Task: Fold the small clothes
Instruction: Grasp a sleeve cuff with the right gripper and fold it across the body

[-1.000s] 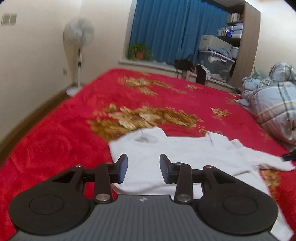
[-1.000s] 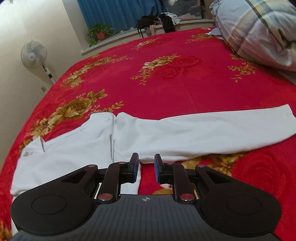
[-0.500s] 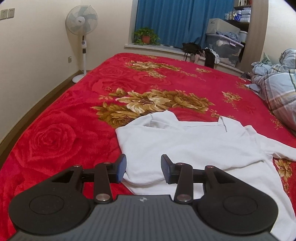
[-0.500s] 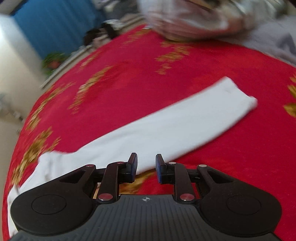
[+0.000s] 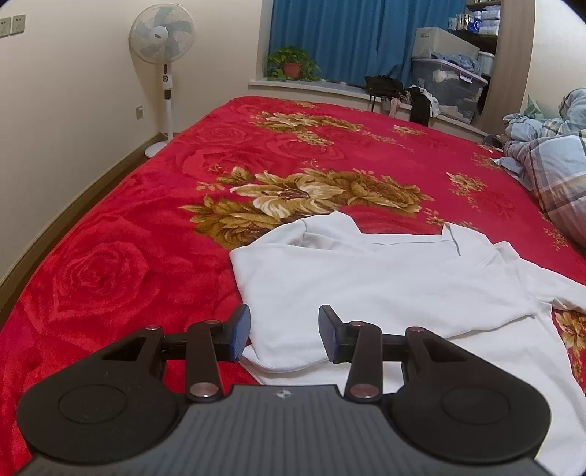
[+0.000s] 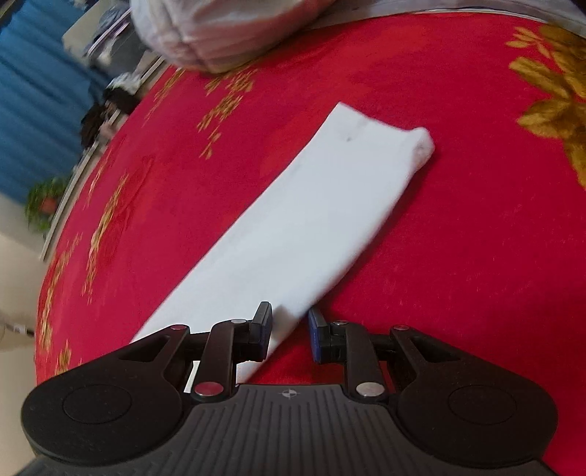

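Observation:
A white long-sleeved shirt (image 5: 370,278) lies flat on the red flowered bedspread (image 5: 121,263), collar toward the far side. My left gripper (image 5: 285,333) is open and empty, hovering just above the shirt's near left edge. In the right wrist view one long white sleeve (image 6: 311,219) stretches away across the bedspread (image 6: 476,238), its cuff at the far end. My right gripper (image 6: 290,335) is open and empty, low over the sleeve's near part, with the sleeve's edge between its fingers.
A plaid duvet (image 5: 556,175) is heaped at the bed's right side and shows at the top of the right wrist view (image 6: 227,33). A standing fan (image 5: 163,40), a window sill with a plant (image 5: 291,66) and storage boxes (image 5: 447,84) lie beyond the bed.
The left gripper has drawn back slightly, still open over the shirt's edge. The right gripper has swung right and rolled, moving along the sleeve toward the cuff, still open.

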`<state>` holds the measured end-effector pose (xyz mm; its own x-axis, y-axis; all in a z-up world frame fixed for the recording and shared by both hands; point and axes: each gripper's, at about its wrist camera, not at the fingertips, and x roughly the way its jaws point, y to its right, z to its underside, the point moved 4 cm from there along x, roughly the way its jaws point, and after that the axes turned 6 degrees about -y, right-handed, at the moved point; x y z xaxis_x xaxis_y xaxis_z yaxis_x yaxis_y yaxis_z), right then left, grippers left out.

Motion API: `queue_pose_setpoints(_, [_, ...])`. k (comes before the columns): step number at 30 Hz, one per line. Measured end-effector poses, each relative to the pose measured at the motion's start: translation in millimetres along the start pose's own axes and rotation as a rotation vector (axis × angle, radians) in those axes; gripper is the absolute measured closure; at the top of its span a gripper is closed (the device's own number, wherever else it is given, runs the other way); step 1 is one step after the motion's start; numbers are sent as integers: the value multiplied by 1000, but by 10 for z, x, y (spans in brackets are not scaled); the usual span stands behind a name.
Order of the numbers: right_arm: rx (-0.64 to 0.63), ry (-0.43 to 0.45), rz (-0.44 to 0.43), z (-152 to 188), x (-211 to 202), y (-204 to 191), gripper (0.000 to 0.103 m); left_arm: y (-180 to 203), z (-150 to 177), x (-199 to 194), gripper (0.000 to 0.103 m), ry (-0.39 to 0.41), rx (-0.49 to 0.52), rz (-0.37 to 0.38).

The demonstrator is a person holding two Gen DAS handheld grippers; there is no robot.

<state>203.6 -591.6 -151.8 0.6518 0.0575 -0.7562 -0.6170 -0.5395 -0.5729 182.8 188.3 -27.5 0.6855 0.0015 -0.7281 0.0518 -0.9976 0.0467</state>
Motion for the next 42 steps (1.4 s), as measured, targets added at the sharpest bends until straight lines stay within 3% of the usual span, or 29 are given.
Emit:
queue_pose_setpoints(7, [18, 71, 69, -60, 4, -32, 81, -5, -8, 22, 57, -1, 4, 2])
queue_pose_setpoints(13, [-77, 174, 126, -86, -78, -270, 96, -48, -20, 8, 57, 12, 0, 10])
queue_pose_setpoints(17, [-201, 263, 110, -22, -207, -640, 99, -97, -25, -26, 57, 22, -3, 13])
queue_pose_setpoints(21, [-388, 335, 19, 239, -392, -1291, 99, -181, -25, -41, 57, 27, -19, 3])
queue_pose_setpoints(23, [-508, 361, -66, 518, -542, -1740, 99, -231, -32, -40, 57, 25, -38, 1])
queue_pose_setpoints(27, [-789, 378, -308, 1475, -924, -2747, 99, -285, -54, -73, 57, 26, -80, 16])
queue_pose_setpoints(29, [-917, 317, -446, 2093, -1032, -3155, 99, -295, -60, -96, 57, 28, -100, 30])
queue_pose_setpoints(30, [-954, 242, -519, 2408, -1039, -3310, 97, -295, -61, -107, 57, 29, -105, 36])
queue_pose_setpoints(32, [-996, 27, -623, 3006, -923, -3494, 97, -290, -59, -122, 57, 25, -107, 41])
queue_pose_setpoints(33, [-1014, -68, -635, 3237, -842, -3520, 97, -289, -57, -130, 57, 23, -108, 44])
queue_pose_setpoints(35, [-1070, -222, -586, 3639, -676, -3472, 97, -289, -54, -148, 57, 22, -113, 52])
queue_pose_setpoints(37, [-1118, -285, -523, 3815, -633, -3355, 97, -286, -54, -172, 57, 22, -120, 69])
queue_pose_setpoints(40, [-1133, -286, -439, 3734, -763, -3205, 97, -258, -66, -167, 58, 14, -133, 107])
queue_pose_setpoints(42, [-1095, -260, -400, 3500, -903, -3108, 94, -231, -88, -108, 63, -6, -134, 136])
